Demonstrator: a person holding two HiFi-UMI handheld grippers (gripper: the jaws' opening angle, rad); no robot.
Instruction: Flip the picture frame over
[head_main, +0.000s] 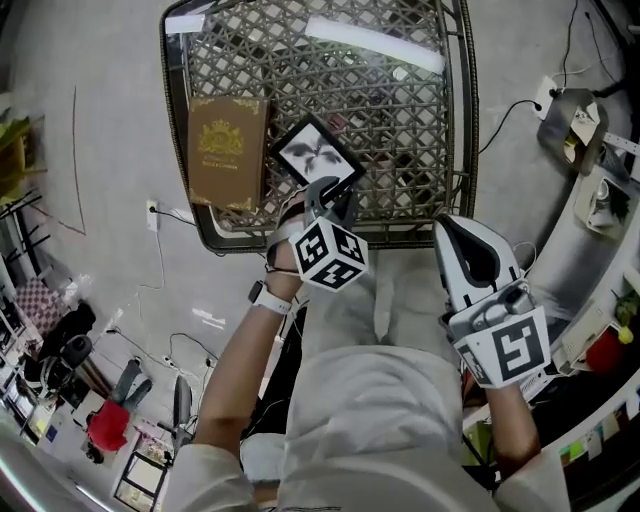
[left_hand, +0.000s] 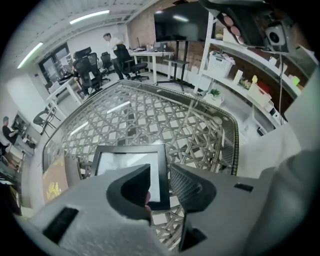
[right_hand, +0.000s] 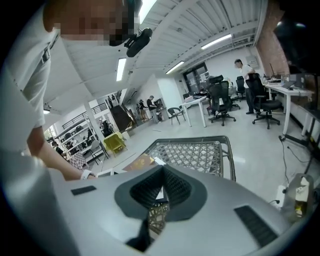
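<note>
The white right gripper (right_hand: 161, 175), closed, hangs by the woven table (head_main: 330, 240)'s near corner. The left gripper (left_hand: 160, 172) tips down, jaws apart around the black picture frame (head_main: 318, 150)'s edge.

No wording can be read anywhere: the gold crest and lines of print on the flat brown book (head_main: 228, 150) on the glass-topped woven-lattice table (head_main: 468, 120) are too small to make out, and the white marker cubes (head_main: 330, 255) bear only black square patterns.
</note>
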